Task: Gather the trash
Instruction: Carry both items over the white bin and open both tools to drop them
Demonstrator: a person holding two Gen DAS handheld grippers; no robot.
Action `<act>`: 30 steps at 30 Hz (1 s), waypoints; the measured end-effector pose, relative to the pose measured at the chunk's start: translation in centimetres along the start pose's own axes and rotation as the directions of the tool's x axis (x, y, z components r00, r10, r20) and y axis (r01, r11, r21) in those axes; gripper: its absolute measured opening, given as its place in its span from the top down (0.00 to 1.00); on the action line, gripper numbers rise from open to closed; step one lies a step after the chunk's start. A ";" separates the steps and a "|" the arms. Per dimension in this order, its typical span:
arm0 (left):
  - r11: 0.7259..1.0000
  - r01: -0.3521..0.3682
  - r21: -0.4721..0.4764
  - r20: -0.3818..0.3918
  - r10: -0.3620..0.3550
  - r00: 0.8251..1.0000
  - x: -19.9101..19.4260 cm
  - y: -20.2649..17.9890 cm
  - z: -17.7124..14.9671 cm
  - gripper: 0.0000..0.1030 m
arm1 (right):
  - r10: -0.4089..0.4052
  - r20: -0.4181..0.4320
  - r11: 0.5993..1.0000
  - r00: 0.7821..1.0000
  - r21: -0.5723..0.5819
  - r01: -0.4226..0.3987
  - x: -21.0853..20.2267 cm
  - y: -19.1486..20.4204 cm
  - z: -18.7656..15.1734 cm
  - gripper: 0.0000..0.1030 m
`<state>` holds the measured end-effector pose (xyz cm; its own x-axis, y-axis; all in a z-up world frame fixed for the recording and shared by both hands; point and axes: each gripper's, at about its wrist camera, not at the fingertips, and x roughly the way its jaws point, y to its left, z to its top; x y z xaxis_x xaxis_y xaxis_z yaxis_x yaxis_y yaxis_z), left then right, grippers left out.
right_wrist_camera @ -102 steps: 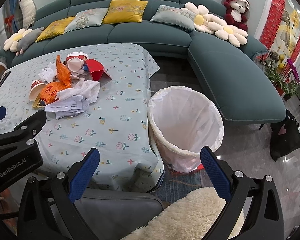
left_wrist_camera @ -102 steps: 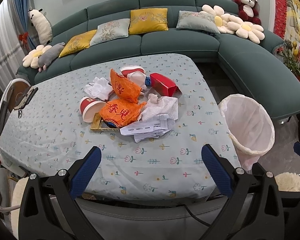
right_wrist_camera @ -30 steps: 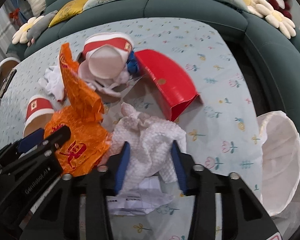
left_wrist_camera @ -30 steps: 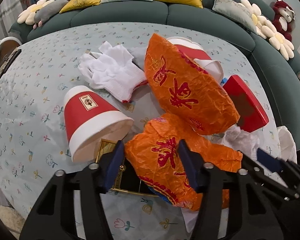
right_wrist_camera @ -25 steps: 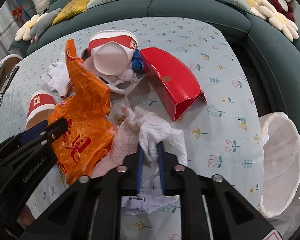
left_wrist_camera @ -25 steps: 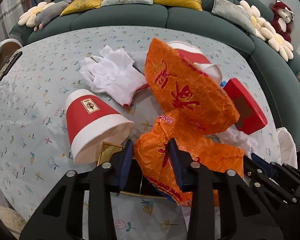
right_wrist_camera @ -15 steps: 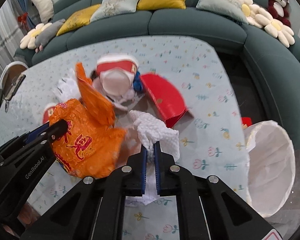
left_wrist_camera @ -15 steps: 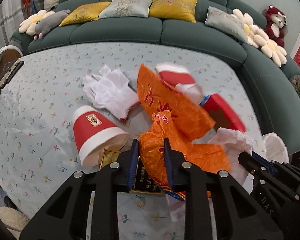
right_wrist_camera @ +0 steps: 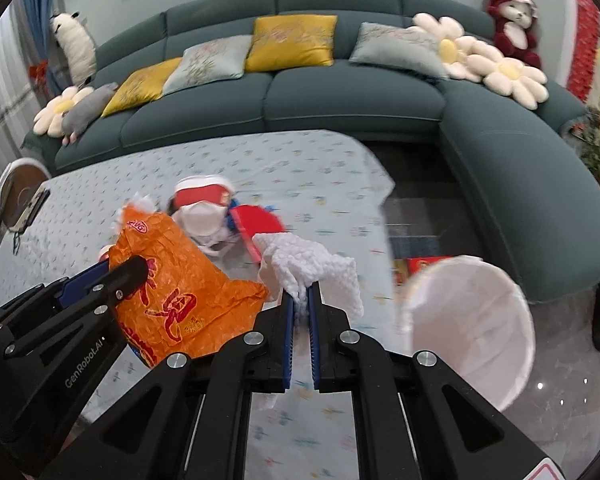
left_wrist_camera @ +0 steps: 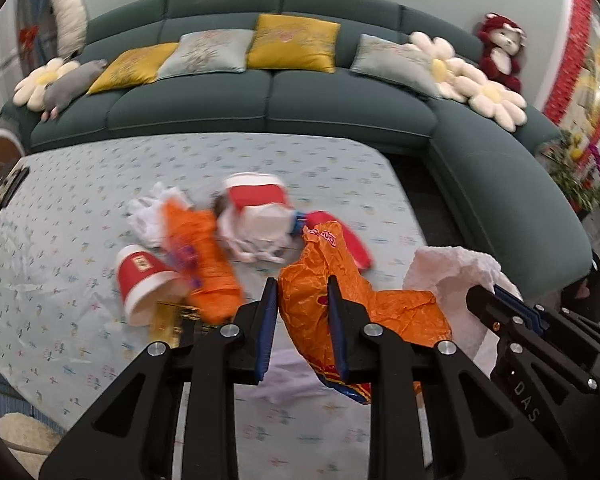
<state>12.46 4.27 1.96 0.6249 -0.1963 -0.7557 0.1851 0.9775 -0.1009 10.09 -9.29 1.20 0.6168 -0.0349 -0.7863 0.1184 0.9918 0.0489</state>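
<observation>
1. Teal sofa (left_wrist_camera: pixel 340 96) curves across the top of both views and down the right side, carrying yellow and grey cushions.
2. Table (left_wrist_camera: pixel 80 208) under a pale floral cloth fills the middle of each frame.
3. White-lined bin (right_wrist_camera: pixel 472 320) stands at lower right in the right wrist view, just off the table's edge, mouth tilted toward the camera.
4. Left gripper (left_wrist_camera: pixel 302 312), bottom centre of its view: jaws pinch a crumpled orange bag (left_wrist_camera: pixel 340 304), which hangs clear of the cloth.
5. Right gripper (right_wrist_camera: pixel 300 308), bottom centre of its view: jaws nearly together, clamping a white bubble-wrap sheet (right_wrist_camera: pixel 312 268), also off the table.
6. Left on the cloth, mid-frame, blurred: a second orange bag (left_wrist_camera: pixel 204 264), a tipped red-and-white cup (left_wrist_camera: pixel 140 284), another cup (left_wrist_camera: pixel 256 208), white gloves (left_wrist_camera: pixel 152 216), a red box (right_wrist_camera: pixel 260 224).
</observation>
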 end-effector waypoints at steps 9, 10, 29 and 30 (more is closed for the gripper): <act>0.987 0.096 0.130 -0.022 -0.094 0.995 0.0 -8.9 -1.7 0.77 | -0.117 -0.007 0.985 0.993 0.128 0.117 -2.5 -9.8 -3.2 0.93; 0.985 0.106 0.139 -0.029 -0.103 0.994 0.2 -9.7 -1.9 0.77 | -0.126 -0.010 0.982 0.992 0.137 0.127 -2.5 -10.6 -3.5 0.93; 0.940 0.232 0.250 -0.146 -0.200 0.969 6.5 -22.4 -3.3 0.70 | -0.228 -0.089 0.923 0.970 0.296 0.245 -0.2 -22.6 -6.9 0.93; 0.943 0.231 0.241 -0.148 -0.200 0.969 6.7 -22.5 -3.2 0.65 | -0.231 -0.090 0.921 0.969 0.300 0.247 -0.1 -22.7 -6.8 0.91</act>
<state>10.04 -18.83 -2.88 0.4563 -0.3742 -0.8073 0.5015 0.8576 -0.1140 2.04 -30.96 -4.03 0.5006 -0.2516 -0.8283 0.4952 0.8681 0.0356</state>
